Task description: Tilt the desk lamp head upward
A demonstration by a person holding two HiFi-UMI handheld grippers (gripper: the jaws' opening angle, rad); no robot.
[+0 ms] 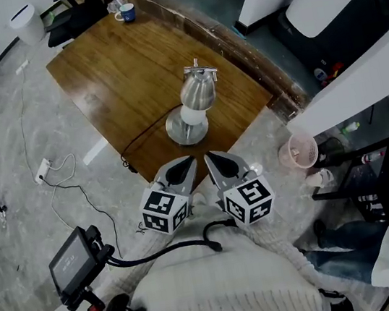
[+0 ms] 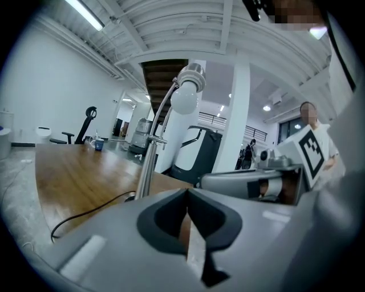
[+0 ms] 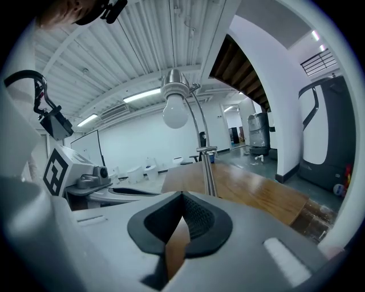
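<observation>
A silver desk lamp stands on its round base near the front edge of the wooden table. Its head, with a white bulb, droops toward me on a curved stem. Both grippers hover side by side just in front of the table edge, short of the lamp and touching nothing. My left gripper is shut and empty, its jaws meeting at the tip. My right gripper is also shut with nothing in it.
A black cable runs from the lamp base off the table's front left edge to a power strip on the floor. A blue mug sits at the table's far end. A pink bin stands by the right corner.
</observation>
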